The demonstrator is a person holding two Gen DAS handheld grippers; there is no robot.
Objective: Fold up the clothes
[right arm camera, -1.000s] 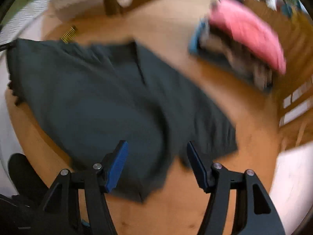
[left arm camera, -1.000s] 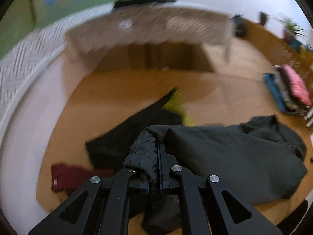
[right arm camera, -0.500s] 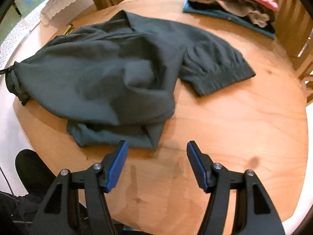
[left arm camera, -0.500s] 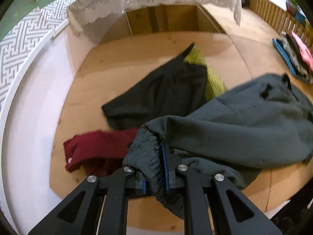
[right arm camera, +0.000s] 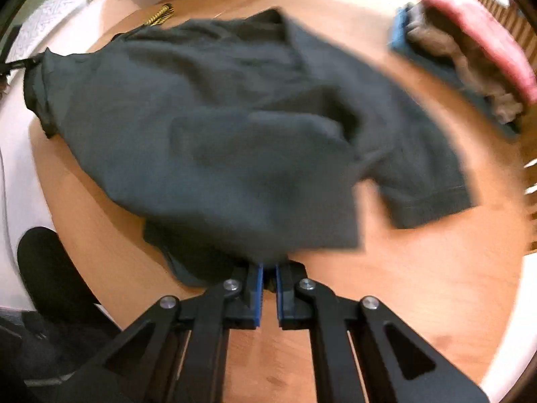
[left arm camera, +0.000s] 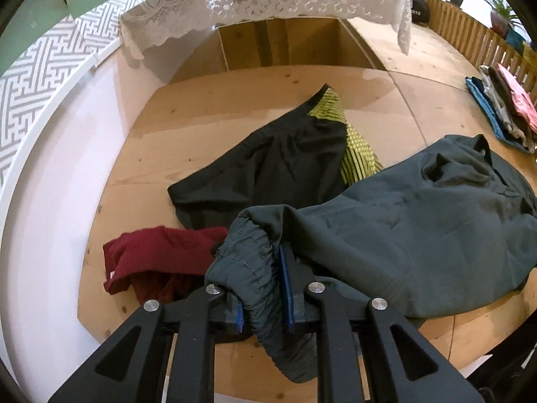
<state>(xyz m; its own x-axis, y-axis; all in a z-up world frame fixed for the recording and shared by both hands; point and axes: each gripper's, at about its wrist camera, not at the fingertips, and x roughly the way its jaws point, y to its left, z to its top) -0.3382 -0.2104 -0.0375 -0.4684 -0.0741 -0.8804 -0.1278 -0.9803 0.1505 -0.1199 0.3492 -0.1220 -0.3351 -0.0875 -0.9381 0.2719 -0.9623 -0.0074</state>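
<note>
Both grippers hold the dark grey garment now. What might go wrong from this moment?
1. The left gripper pinches only a bunched elastic edge of the dark grey garment, so it may slip out when pulled.
2. The garment overlaps the black and yellow shorts and touches the red cloth; lifting may drag them.
3. The right gripper seems to grip a thin hem; blur hides how firmly.
</note>
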